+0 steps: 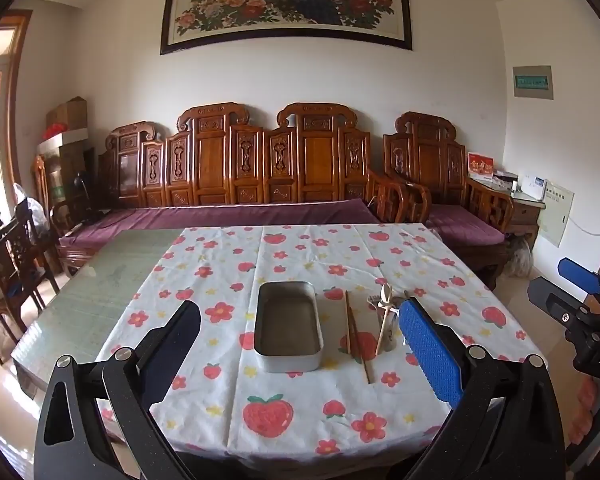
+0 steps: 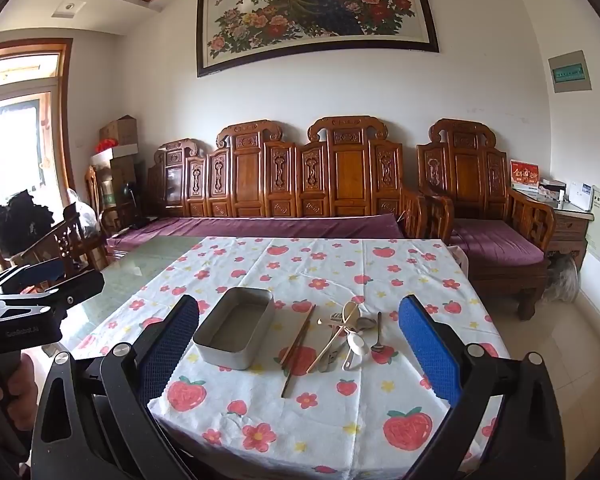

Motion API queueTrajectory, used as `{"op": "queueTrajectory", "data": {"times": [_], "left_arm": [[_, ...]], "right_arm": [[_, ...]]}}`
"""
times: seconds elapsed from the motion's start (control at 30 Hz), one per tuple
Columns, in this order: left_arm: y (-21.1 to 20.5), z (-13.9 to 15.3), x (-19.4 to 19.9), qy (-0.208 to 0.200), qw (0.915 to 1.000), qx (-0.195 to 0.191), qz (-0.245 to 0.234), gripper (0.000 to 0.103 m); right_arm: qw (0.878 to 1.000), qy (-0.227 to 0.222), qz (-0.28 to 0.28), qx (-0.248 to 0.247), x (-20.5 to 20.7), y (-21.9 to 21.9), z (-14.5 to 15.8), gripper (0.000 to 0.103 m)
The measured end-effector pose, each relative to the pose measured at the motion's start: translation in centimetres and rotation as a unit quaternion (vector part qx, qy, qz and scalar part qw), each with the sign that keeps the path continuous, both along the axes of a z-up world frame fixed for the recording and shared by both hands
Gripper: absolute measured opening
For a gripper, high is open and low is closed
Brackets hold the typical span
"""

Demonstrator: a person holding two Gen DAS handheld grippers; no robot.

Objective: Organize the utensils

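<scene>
Right wrist view: both grippers' fingers (image 2: 428, 352) spread apart, utensils (image 2: 346, 334) beside metal tin (image 2: 236, 330).

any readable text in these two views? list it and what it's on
"DAS", cut off by the frame edge: on the right gripper body, left wrist view.
Faint lettering on the left gripper body: too blurred to read.
Gold characters on the red card: unreadable.
Calligraphy on the peacock painting: too small.
Green wall panel label: blurred.

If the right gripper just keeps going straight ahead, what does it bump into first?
Probably the pile of spoons and the chopsticks beside it; the open right gripper points there, though depth is hard to judge.
</scene>
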State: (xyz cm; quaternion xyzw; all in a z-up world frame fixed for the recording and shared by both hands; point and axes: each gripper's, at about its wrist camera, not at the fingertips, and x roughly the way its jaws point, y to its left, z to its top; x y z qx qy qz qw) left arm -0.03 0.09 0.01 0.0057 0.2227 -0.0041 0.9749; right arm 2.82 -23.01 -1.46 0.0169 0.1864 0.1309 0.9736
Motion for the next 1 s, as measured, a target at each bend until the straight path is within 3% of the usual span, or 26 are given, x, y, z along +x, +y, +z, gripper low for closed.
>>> {"op": "queueTrajectory", "data": {"times": [1.0], "left_arm": [[-0.16, 0.2, 0.23, -0.002, 1.0, -0.001, 0.0, 0.096]], "right_arm": [[1.0, -0.002, 0.0, 0.001, -0.07, -0.14, 0.41, 0.1]]}}
